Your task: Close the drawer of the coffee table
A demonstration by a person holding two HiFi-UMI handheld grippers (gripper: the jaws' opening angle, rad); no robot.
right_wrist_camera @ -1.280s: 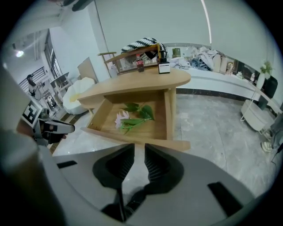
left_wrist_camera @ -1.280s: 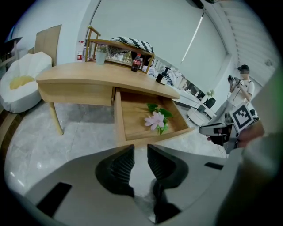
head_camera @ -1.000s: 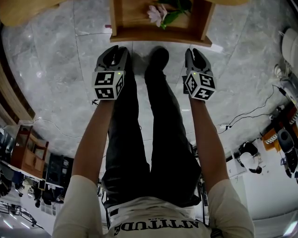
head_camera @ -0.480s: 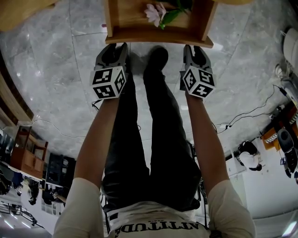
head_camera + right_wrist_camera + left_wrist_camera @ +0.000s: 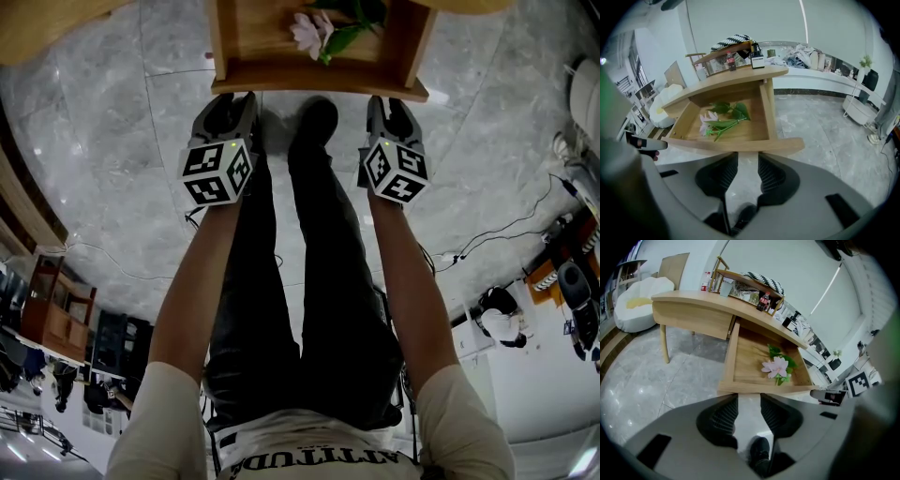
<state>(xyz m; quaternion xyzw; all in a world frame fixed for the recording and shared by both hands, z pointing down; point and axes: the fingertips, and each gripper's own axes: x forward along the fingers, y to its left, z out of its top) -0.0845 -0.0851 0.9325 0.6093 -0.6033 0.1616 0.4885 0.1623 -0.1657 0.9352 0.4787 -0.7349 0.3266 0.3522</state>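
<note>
Sliding on runners, the wooden drawer should handle as a stiff, fairly light box, carrying only a pink flower. It stands pulled well out from under the bench, its front board towards the person. The best hold is probably none at all: an even push on that board near both ends, so it does not skew. The left claw and right claw sit just before the board; their jaws have just been opening, now wide apart with nothing between them. The shirt reads "ATTITUDE"; the bottle label on the bench is too small to read
</note>
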